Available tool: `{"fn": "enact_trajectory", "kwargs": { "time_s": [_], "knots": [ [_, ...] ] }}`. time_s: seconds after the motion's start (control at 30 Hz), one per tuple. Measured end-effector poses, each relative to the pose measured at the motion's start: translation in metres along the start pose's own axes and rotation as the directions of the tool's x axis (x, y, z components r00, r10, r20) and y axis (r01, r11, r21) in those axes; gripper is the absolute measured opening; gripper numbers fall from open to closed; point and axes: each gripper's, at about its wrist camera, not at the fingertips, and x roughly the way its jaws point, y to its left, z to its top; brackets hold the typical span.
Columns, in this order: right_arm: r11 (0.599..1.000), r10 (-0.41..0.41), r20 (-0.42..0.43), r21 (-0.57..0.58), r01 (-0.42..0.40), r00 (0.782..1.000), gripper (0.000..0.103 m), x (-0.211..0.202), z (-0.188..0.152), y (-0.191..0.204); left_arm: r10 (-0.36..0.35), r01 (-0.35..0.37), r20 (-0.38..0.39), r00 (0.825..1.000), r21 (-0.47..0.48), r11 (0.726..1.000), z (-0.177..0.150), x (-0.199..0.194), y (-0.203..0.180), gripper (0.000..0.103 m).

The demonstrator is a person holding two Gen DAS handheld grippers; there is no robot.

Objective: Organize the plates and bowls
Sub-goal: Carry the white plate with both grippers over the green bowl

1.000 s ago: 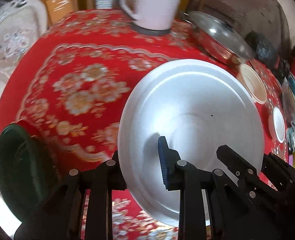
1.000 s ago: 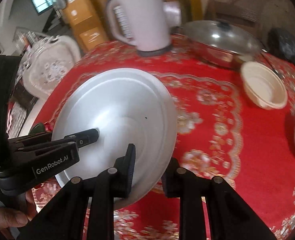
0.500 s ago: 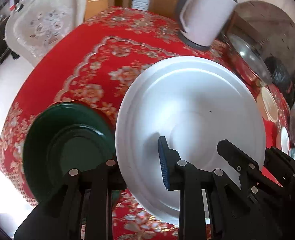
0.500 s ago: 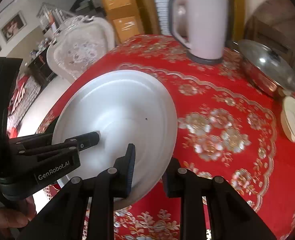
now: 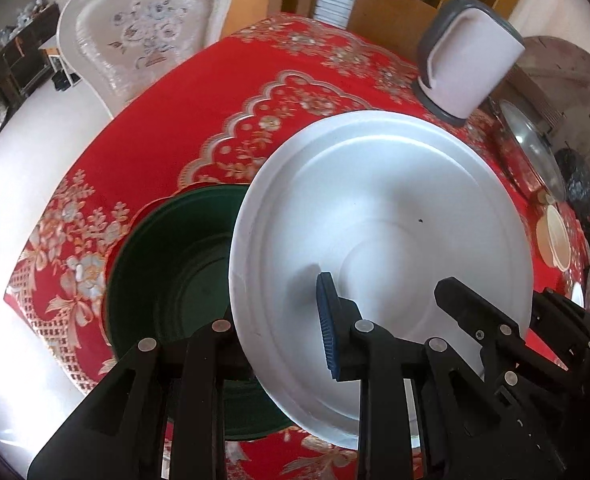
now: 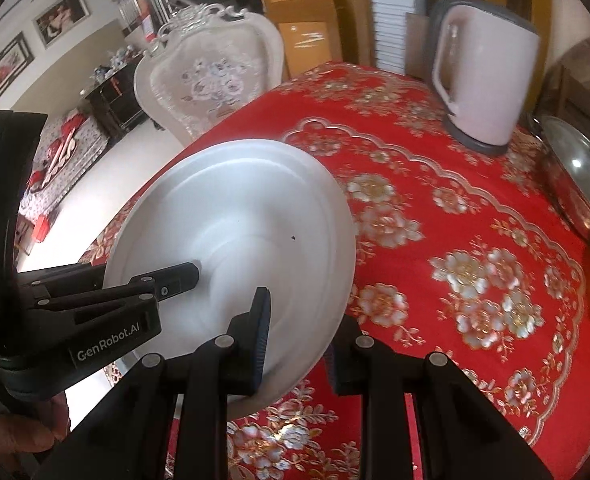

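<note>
Now, the scene line by line:
White plate: the white plate (image 5: 379,216) is held tilted in the air above the red tablecloth (image 5: 199,92), pinched at its near rim from two sides.
Left gripper: the left gripper (image 5: 279,344) is closed tight on the plate's rim, its blue pad (image 5: 327,320) lying on the upper face and its other finger hidden behind the plate.
Right gripper: the right gripper (image 6: 295,340) is likewise clamped on the rim, one pad (image 6: 261,332) on the upper face, the other finger below the edge.
Green plate: a dark green plate (image 5: 171,276) lies on the tablecloth at the table's near left corner; in the left wrist view the white plate overlaps its right side.
Change, plate: a second ago the green plate showed only as a sliver at the left edge of the left wrist view; it now sits beside and partly under the white plate, so both hands have carried the white plate across toward it.
Change, grip: both grips look the same as before.
Change, background: the white kettle (image 6: 487,88) and the lidded steel pan (image 6: 575,176) have drifted to the right and farther off, and the ornate white chair (image 5: 147,28) has come into full view beyond the table.
Right side: a cream bowl (image 5: 557,240) sits on the cloth, well apart from the plates.
</note>
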Motion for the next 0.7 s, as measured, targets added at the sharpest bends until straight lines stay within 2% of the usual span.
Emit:
{"fn": "enact_trajectory", "kwargs": {
  "time_s": [0.43,0.7],
  "knots": [
    [0.996,0.044,-0.051,-0.076,-0.047,0.998,0.025,0.029,0.009,0.045,0.038,-0.04,-0.021,0.999,-0.085,0.996,-0.01,0.003,0.052,0.024],
    [0.992,0.06,-0.086,-0.11,-0.069,0.994,0.025,0.042,0.008,0.062,0.046,-0.05,-0.039,0.998,-0.11,0.993,-0.021,0.005,0.07,0.024]
  ]
}}
